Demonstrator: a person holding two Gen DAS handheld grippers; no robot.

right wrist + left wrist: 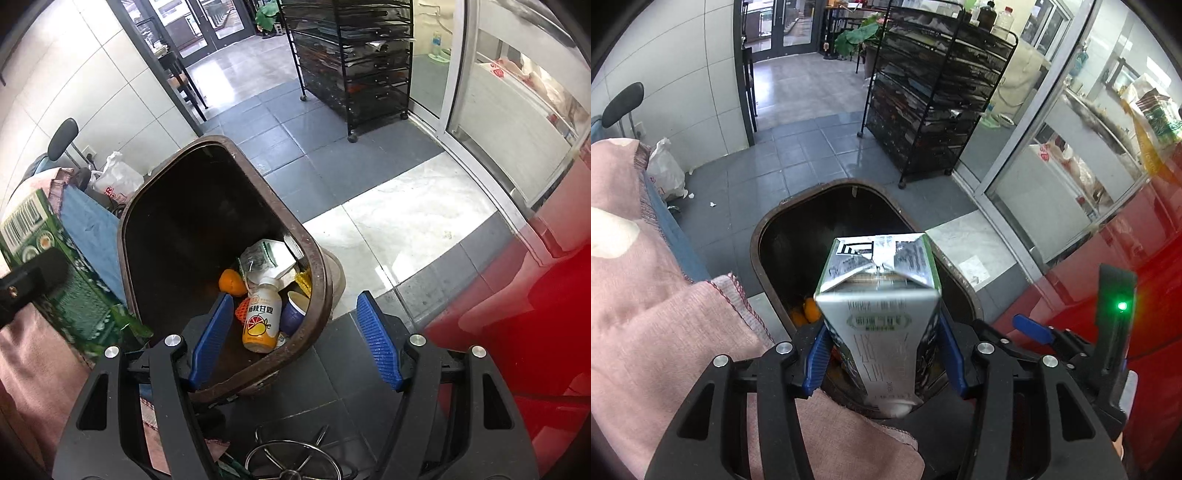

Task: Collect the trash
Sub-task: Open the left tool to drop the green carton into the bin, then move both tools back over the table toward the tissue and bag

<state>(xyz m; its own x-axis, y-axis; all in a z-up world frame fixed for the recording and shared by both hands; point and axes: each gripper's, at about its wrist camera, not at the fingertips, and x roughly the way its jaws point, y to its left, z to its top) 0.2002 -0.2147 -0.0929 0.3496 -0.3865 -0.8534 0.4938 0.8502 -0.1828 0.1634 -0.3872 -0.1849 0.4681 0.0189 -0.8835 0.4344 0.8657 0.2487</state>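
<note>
The left gripper (881,354) is clamped on a silver-and-green drink carton (882,310), its blue pads (817,360) pressing both sides, and holds it directly above the open mouth of a dark brown trash bin (768,236) standing on the grey tiled floor (798,147). Inside the bin, just left of the carton, something orange (809,308) shows. Left of the bin lies a pink cloth (665,295) over a blue one, with a white plastic bag (666,168) beyond it, while a black wire rack (934,96) stands past the bin's far rim and a red surface (1108,254) lies to its right.
</note>
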